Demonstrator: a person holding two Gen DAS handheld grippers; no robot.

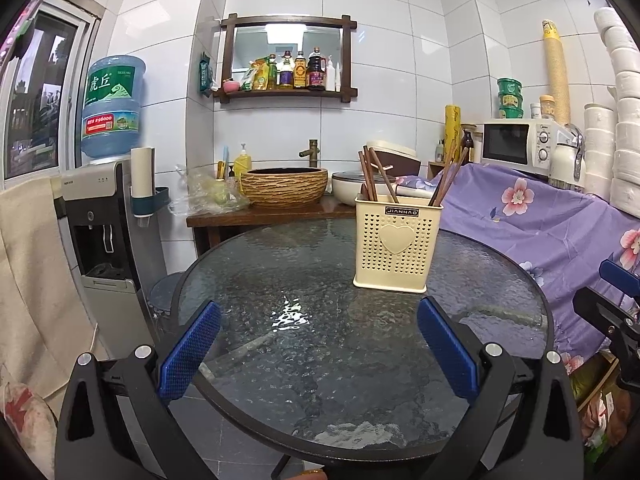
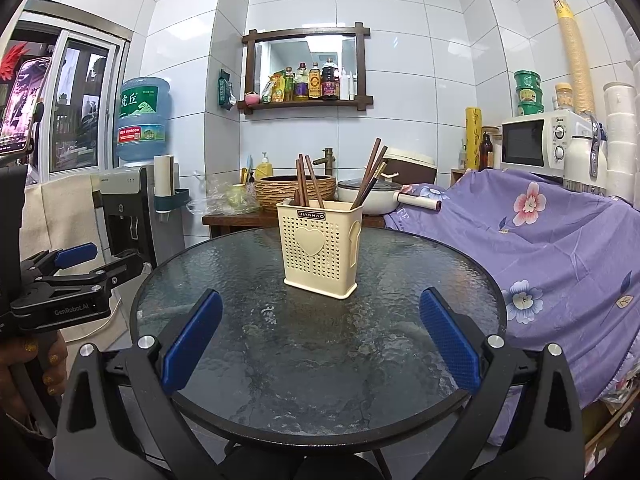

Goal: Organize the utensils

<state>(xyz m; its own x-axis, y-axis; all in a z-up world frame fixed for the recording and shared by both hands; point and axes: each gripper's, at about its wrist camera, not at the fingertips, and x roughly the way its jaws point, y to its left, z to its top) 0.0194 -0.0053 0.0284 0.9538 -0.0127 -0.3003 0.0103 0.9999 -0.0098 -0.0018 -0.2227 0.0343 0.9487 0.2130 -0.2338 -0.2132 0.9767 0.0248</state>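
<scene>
While both tools hover over the near edge of the round textured-glass table (image 2: 248, 336), nothing is in their grasp. At the left, the left gripper (image 1: 318, 340) has its blue-padded jaws spread wide and empty, and a hand (image 2: 24, 376) holds its handle in the right wrist view. Further right, the cream perforated plastic utensil holder (image 2: 322, 250) stands upright toward the far side of the table, probably set there within reach of either tool. Dark brown wooden chopsticks (image 2: 306, 182) lean in its left compartment, and another bunch (image 2: 370, 178) in its right. The right gripper (image 2: 320, 336) is likewise wide open and empty. No loose utensil shows on the glass, so sorting looks finished or unstarted.
</scene>
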